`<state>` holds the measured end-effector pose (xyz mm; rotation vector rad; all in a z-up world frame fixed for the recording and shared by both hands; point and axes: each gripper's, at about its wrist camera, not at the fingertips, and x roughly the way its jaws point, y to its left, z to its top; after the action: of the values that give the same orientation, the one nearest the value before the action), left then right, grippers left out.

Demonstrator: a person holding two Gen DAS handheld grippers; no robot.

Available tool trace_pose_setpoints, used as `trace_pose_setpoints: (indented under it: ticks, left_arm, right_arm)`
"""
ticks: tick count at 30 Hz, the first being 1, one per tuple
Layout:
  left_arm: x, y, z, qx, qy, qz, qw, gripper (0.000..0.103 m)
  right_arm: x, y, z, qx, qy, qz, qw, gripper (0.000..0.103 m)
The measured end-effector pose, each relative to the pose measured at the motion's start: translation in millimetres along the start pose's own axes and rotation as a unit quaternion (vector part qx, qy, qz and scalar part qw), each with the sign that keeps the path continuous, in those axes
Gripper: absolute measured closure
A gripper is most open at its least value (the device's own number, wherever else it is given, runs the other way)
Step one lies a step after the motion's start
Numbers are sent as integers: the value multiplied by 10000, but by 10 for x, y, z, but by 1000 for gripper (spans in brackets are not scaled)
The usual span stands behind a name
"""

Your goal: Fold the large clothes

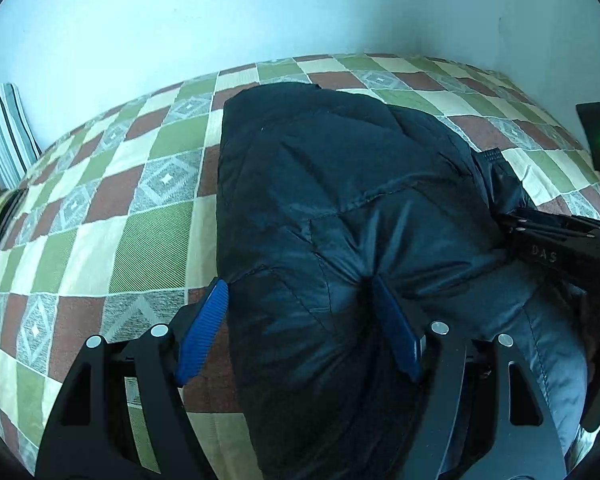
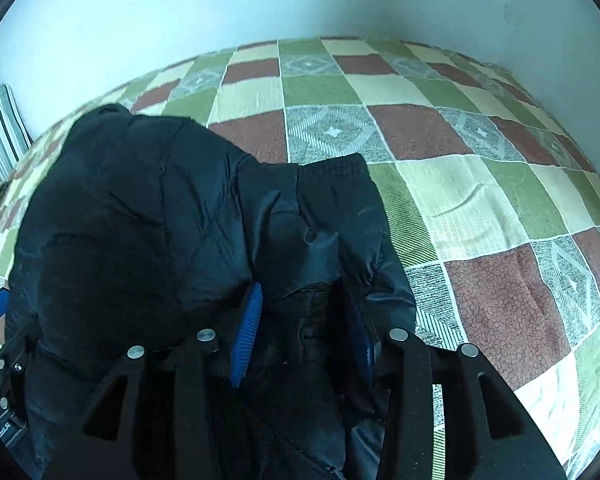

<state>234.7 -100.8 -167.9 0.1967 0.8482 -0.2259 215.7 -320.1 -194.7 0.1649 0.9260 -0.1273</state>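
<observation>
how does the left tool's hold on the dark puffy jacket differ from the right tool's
The left tool spans a wide, rounded bulge of the dark puffy jacket, its blue ribbed pads far apart; the right tool straddles a narrower fold near the ribbed cuff, pads closer together. The left sits at the jacket's left edge, the right at its right edge. Both point down over the chequered bedspread.

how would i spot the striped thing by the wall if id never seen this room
Start at the bed's checked green, cream and brown quilt, where a black padded jacket lies. Follow the quilt to its far left end, against the pale wall. There stands the grey, white and black striped cushion, the only thing with stripes, not squares.
</observation>
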Motion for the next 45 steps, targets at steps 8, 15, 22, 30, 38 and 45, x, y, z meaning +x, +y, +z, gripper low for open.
trace_pose_setpoints:
  ticks: [8,15,22,30,38,45]
  left_arm:
    - [-58,-4,2,36,-65,93,9999,28]
    - [-56,4,-8,11,-60,84,9999,27]
    - [-155,44,-49,-94,-76,72,9999,27]
    - [-233,87,-134,-231,-113,76,9996,19]
    - [-338,131,-185,-380,-46,25,9993,14]
    - [-577,129,-307,-354,-225,152,9990,14]
  right_arm:
    - [-272,-145,-131,220,-182,-58,9996,45]
    - [-504,-229,-418,262,-235,-135,9993,43]
    - [-702,-376,-671,365,-266,-189,9988,43]
    - [-827,-543,-789,462,-230,-427,9978,41]
    - [-893,-584,-845,479,-244,-731,9959,38]
    - [-999,-676,-902,590,-259,-897,9939,38]
